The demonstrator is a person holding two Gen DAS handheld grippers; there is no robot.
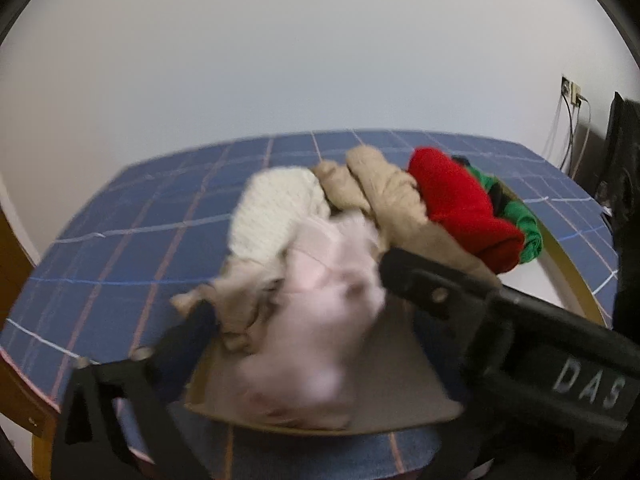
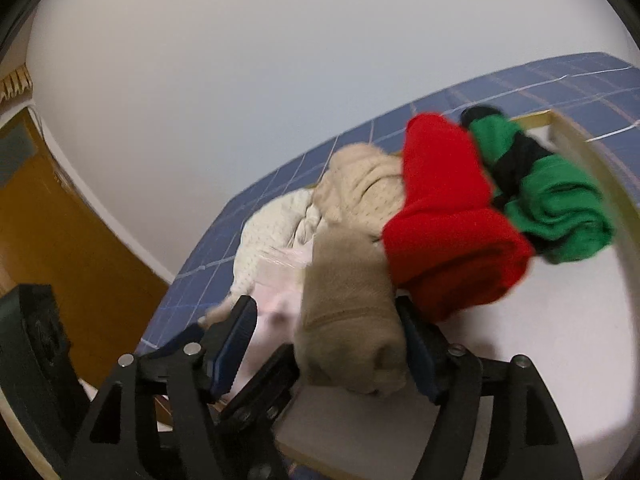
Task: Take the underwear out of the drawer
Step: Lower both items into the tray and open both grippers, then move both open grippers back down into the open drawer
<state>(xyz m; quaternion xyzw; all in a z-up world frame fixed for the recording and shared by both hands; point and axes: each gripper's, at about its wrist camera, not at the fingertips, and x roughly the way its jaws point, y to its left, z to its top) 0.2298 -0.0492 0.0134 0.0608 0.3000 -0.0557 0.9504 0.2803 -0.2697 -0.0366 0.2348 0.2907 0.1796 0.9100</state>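
- Nearest, right gripper (image 2: 326,340): jaws apart, straddling a tan rolled garment (image 2: 348,320); whether the pads press it cannot be told.
- Left gripper (image 1: 296,280): jaws spread wide over a blurred pale pink piece (image 1: 320,312), gripping nothing.
- Middle: both pieces lie in the wooden drawer (image 2: 600,184), which rests on the blue checked cloth (image 1: 120,216). Best practice: close on a single garment, then lift clear of the pile.
- Farther: cream (image 1: 276,208), red (image 2: 448,220) and green (image 2: 560,208) garments remain bunched; avoid snagging them.
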